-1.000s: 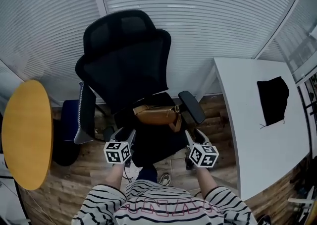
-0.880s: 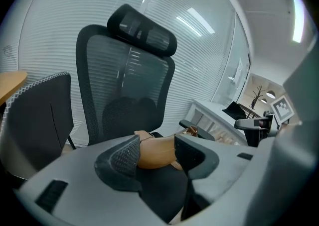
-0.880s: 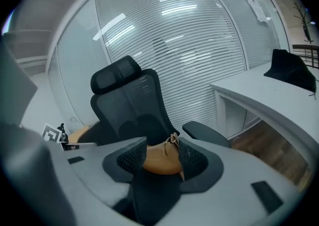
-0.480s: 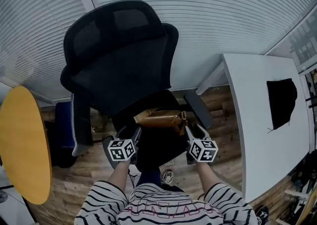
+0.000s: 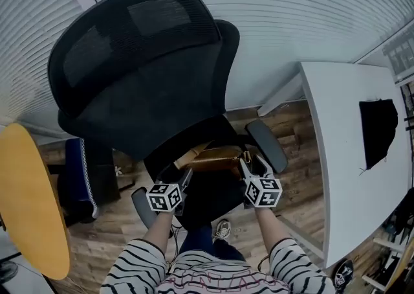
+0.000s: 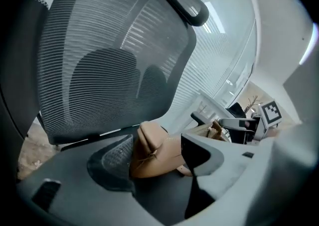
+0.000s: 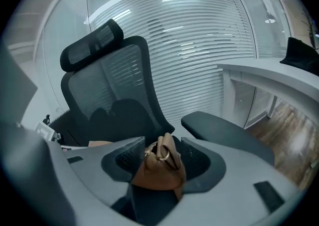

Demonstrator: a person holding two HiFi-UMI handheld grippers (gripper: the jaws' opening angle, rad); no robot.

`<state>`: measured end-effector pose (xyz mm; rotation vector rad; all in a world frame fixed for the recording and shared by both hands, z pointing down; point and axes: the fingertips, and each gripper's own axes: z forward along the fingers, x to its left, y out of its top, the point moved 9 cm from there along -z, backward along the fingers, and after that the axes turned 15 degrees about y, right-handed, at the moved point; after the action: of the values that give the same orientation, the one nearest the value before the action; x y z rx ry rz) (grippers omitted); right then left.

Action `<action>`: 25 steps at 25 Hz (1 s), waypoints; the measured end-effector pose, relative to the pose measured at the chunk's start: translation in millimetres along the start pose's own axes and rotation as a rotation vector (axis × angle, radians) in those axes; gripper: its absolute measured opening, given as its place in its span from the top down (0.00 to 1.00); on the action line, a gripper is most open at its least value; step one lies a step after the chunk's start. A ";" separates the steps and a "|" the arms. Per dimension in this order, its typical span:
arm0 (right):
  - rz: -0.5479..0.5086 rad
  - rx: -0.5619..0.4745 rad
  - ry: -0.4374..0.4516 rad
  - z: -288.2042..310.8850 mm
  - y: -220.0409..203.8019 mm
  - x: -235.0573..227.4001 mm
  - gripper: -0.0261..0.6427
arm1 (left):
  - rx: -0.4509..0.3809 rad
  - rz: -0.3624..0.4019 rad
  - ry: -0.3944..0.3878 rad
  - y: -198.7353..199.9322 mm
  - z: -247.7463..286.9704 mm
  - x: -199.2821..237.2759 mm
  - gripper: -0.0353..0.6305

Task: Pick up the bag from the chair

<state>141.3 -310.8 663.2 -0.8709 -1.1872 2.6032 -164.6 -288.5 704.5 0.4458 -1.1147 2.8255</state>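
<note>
A tan leather bag (image 5: pixel 217 157) lies on the seat of a black mesh office chair (image 5: pixel 142 72). My left gripper (image 5: pixel 183 177) is at the bag's left end and my right gripper (image 5: pixel 246 165) at its right end, both low over the seat. In the left gripper view the bag's rounded end (image 6: pixel 154 153) sits between the open jaws. In the right gripper view the bag's other end (image 7: pixel 157 172), with a metal ring (image 7: pixel 163 155), fills the gap between the open jaws. The bag rests on the seat.
The chair's right armrest (image 5: pixel 266 144) lies just beyond my right gripper. A white desk (image 5: pixel 349 157) with a black cloth (image 5: pixel 378 121) stands at the right. A round yellow table (image 5: pixel 29 202) is at the left, window blinds behind the chair.
Both grippers have moved forward from the seat's front edge to the two ends of the bag. The view has closed in on the chair. The bag has not moved.
</note>
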 end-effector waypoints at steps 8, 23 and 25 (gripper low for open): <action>0.009 0.014 0.000 24.9 -12.8 -16.2 0.63 | 0.029 0.026 -0.016 -9.7 27.6 1.8 0.53; -0.030 0.014 -0.021 20.8 -19.3 -19.1 0.77 | 0.005 -0.006 0.011 -11.0 33.0 -6.3 0.65; -0.032 0.030 -0.037 17.1 -20.5 -18.7 0.78 | 0.002 0.010 0.004 -10.0 29.7 -9.2 0.67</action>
<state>145.0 -314.7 695.3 -0.7949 -1.1584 2.6156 -147.0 -301.0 729.0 0.4351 -1.1164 2.8349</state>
